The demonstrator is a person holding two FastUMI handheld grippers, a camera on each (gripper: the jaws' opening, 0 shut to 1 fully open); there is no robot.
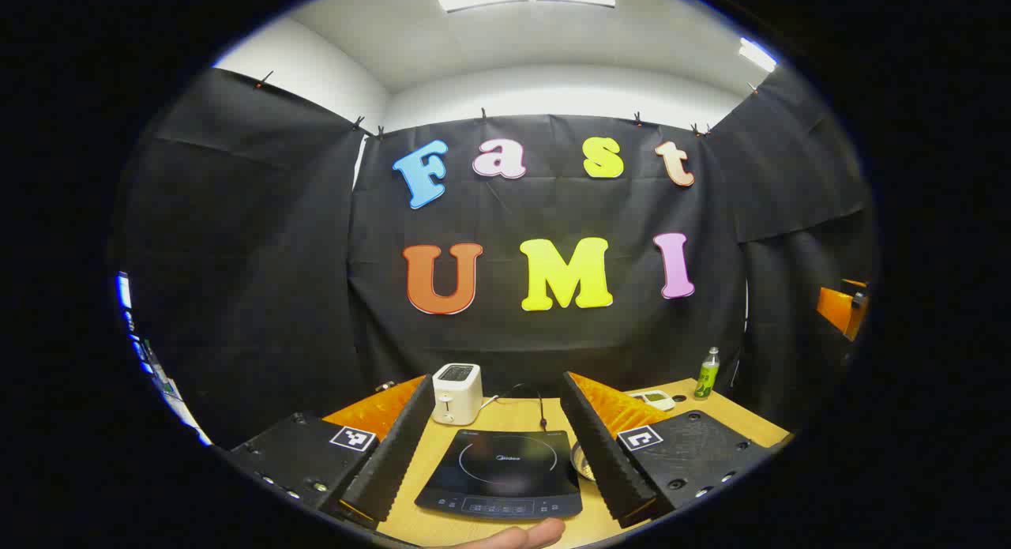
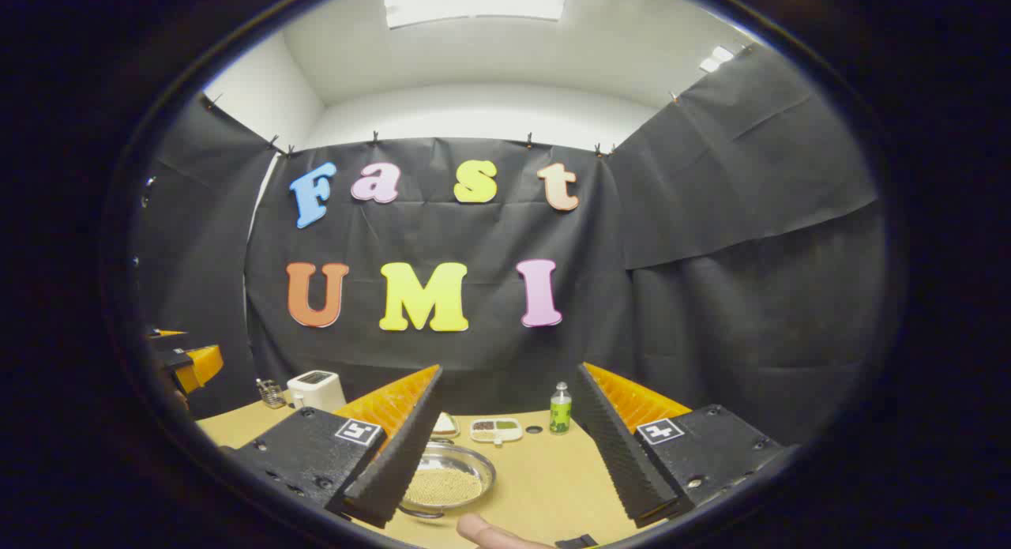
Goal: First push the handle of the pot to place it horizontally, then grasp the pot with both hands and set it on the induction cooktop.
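**Both jaws wide open above the desk, pot and cooktop ahead**

The left gripper (image 1: pixel 499 470) has its jaws spread wide with nothing between the ribbed pads; a fingertip (image 1: pixel 525 535) of the holding hand pokes in at the bottom edge of the left gripper view. Between those jaws lies the induction cooktop (image 1: pixel 501 474), flat on the desk (image 1: pixel 521 415), its control strip nearest. Just right of it, mostly hidden behind the right-hand finger, a sliver of the pot (image 1: pixel 582 460) shows. Behind the cooktop stands a white toaster (image 1: pixel 456 392) with a black cord trailing beside it, and farther right a green bottle (image 1: pixel 708 373) near the cloth wall.

The right gripper (image 2: pixel 505 474) is likewise parted and holds nothing, with a fingertip (image 2: pixel 482 531) at the bottom of its view. The pot (image 2: pixel 446 479), a shallow steel one holding pale grains, sits on the desk (image 2: pixel 553 478) partly behind the left-hand finger; its handle cannot be made out. Beyond it lie a small divided tray (image 2: pixel 495 430), the green bottle (image 2: pixel 560 407), and far left the toaster (image 2: pixel 316 389).
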